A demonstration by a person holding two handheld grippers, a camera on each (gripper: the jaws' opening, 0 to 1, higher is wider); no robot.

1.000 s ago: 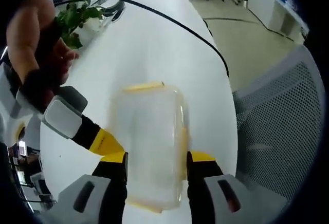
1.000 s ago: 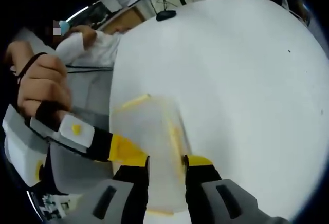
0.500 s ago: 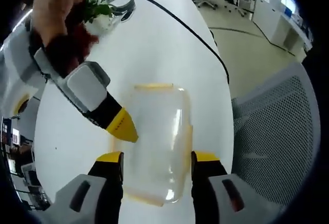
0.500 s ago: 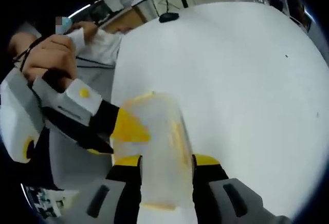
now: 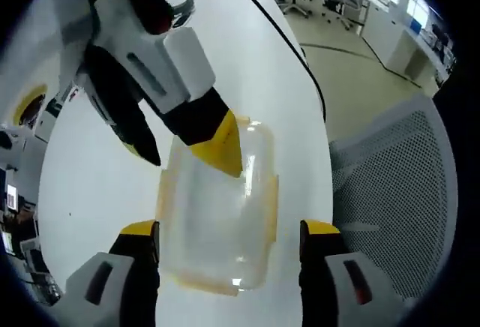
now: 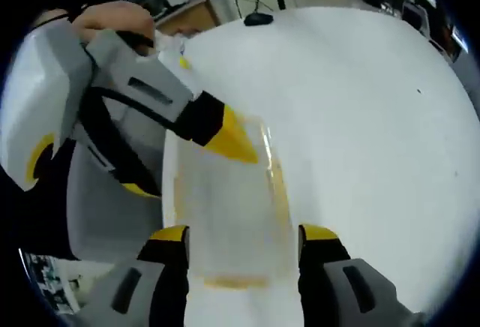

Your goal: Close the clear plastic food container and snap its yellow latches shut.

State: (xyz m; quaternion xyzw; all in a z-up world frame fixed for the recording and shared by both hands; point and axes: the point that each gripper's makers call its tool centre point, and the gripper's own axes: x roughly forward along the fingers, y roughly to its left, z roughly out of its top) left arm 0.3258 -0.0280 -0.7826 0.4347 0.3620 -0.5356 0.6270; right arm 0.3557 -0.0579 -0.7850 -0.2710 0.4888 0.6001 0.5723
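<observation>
both tongs released over the container [image 5: 217,214]; press the lid flat, then snap each latch [image 5: 271,207].

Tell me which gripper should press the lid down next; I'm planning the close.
Probably right: the right gripper has a tip over the far end of the container; the left gripper straddles it, open.

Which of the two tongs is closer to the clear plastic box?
Right, narrowly. The right tongs have one yellow tip lying over the box lid, seemingly touching it. The left tongs straddle the box, jaws open on either side.
</observation>
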